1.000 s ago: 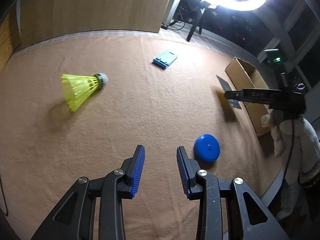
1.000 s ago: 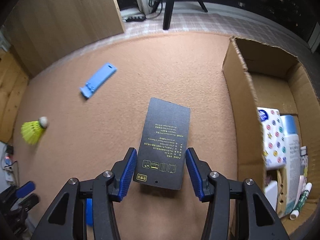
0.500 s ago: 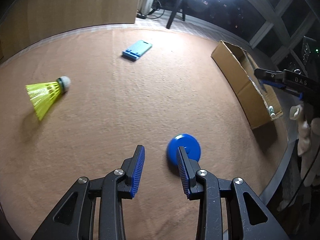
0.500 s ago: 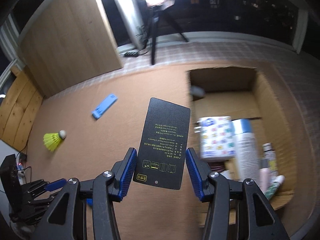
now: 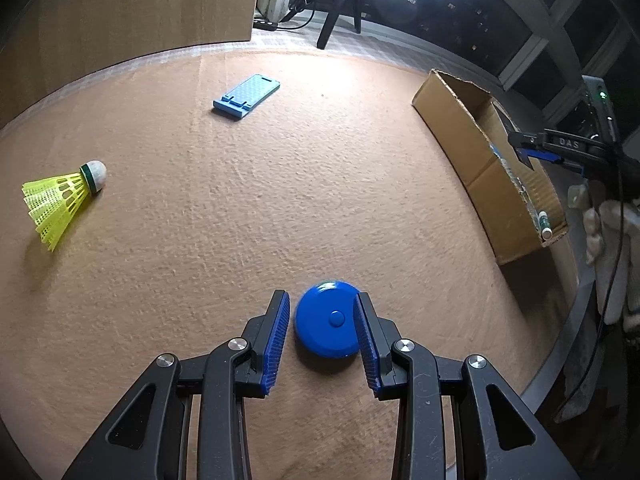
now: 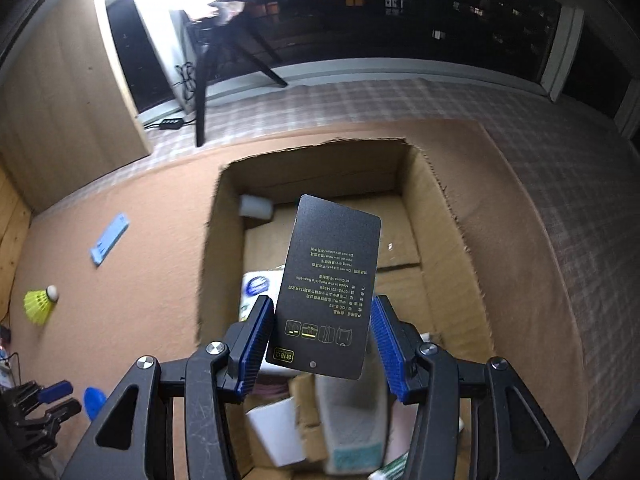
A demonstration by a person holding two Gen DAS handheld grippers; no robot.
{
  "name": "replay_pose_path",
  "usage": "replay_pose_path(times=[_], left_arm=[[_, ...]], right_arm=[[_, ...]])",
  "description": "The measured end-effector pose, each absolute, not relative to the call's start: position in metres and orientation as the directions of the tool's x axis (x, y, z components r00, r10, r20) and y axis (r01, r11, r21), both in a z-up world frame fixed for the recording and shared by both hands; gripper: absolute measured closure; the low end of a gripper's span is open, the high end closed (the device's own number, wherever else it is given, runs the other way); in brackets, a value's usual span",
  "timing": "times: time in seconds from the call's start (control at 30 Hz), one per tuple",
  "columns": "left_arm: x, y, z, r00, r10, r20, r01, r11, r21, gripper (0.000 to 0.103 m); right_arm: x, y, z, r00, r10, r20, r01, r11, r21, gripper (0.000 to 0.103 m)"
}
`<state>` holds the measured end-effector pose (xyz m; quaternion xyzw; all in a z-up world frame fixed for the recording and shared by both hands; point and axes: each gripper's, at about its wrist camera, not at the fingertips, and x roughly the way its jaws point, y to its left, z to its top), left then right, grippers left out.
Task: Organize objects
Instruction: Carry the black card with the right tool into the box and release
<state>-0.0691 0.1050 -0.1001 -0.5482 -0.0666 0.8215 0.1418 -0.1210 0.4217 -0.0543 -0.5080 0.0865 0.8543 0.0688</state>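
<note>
Right gripper: ribbed blue pads clamped on the 2 long edges of 1 black card, flat, matte, round-cornered, yellow-green print and 4 icons near its lower end. Card tilted, held in the air above the open cardboard box.

Box under the card: corrugated, ragged torn rim, 1 white cylinder in the far left corner, several packs below the pads, blurred, count unclear.

Left gripper: pads part-way apart, straddling 1 blue round disc, smooth plastic, raised button at centre, lying flat on the mat. Right pad overlaps the disc's rim in view; contact cannot be told. A gap shows at the left pad.

Ahead-left of the left gripper: 1 yellow shuttlecock, mesh skirt, white cork tip, on its side. Farther ahead: 1 light blue phone stand, dimpled, folded flat.

Surface: tan mat, nubbly pile, curved edge. Beyond: checked floor, wood panel, tripod legs, dark windows.
</note>
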Motion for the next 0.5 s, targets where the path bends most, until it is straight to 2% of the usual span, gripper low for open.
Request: replay_pose_path(times=[0.23,0.33,0.5], left_arm=[[-0.070,0.107,-0.102,-0.358,0.301,-0.884,-0.150,-0.953,-0.264,0.067],[-0.069,0.108,-0.103,-0.358,0.302,-0.884,-0.152,-0.952,-0.264,0.067],[-0.070,0.107,-0.104,-0.357,0.306,-0.883,-0.154,-0.951,-0.267,0.067]], right_arm=[[-0.131,0.434,-0.060,-0.488,0.060,-0.871,-0.227,-0.972,0.060,0.056],[-0.131,0.436,-0.061,-0.500,0.036,-0.865,-0.226,-0.970,0.090,0.051],[-0.124,0.435,-0.055,-0.515,0.023,-0.857,-0.228,-0.967,0.112,0.050]])
